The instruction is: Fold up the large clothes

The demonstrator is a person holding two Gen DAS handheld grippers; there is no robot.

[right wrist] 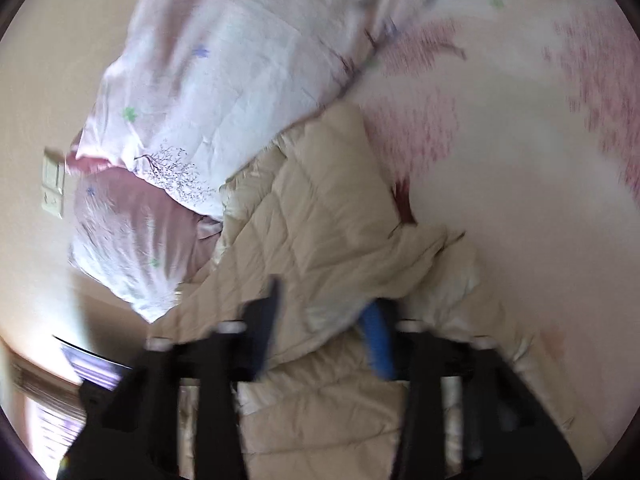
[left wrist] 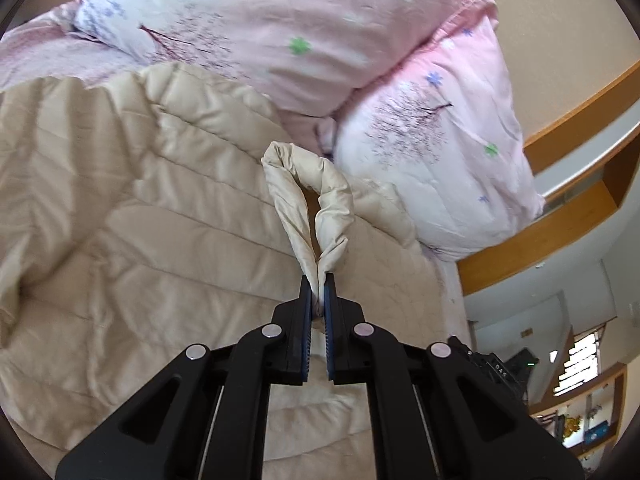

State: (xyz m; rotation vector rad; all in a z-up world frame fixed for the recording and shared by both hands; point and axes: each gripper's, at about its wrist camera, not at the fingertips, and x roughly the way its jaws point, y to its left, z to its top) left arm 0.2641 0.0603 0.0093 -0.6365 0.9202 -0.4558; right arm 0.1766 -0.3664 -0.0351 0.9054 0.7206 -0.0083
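Note:
A beige quilted puffer garment (left wrist: 160,220) lies spread across the bed and fills the left and middle of the left wrist view. My left gripper (left wrist: 319,280) is shut on a thin edge of it, and the pinched fabric loops up ahead of the tips as a twisted fold (left wrist: 288,184). In the blurred right wrist view the same garment (right wrist: 320,220) lies rumpled on the pink sheet. My right gripper (right wrist: 324,300) stands low over it with its jaws wide apart. A bunch of beige fabric lies between the two fingers, and I cannot see the pads pressing on it.
Pink and white floral pillows (left wrist: 440,152) and a bunched duvet (left wrist: 280,40) lie just beyond the garment. A wooden ledge (left wrist: 560,220) runs along the bed's right side, with shelves (left wrist: 584,408) below. A wall switch (right wrist: 52,184) shows at the left. The floral sheet (right wrist: 500,140) spreads to the right.

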